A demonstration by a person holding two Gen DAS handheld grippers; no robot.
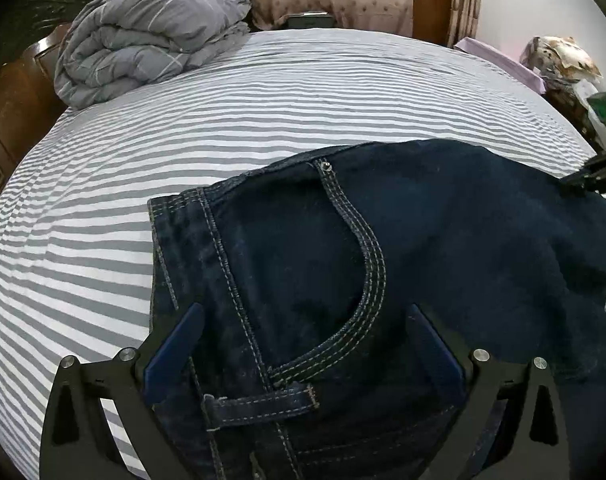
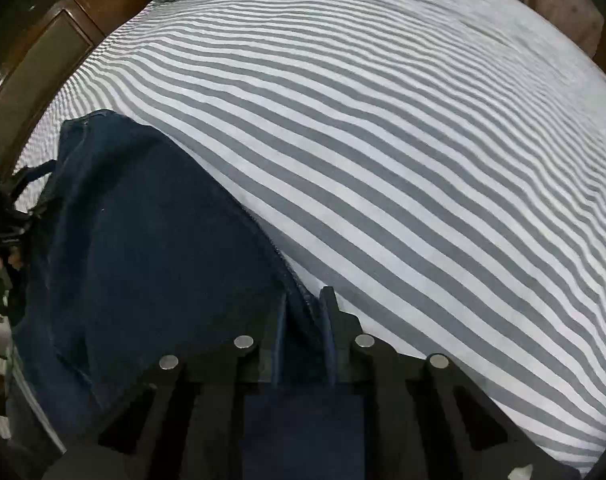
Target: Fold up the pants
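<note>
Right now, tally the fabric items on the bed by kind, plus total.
Dark denim pants: 1
Grey folded duvet: 1
Striped bedsheet: 1
Total: 3

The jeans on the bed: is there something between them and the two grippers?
Nothing visible does. The left gripper is open with its fingers straddling the waistband end of the jeans. The right gripper is already shut on the jeans' edge. The folded duvet lies apart, at the far corner of the bed.
</note>
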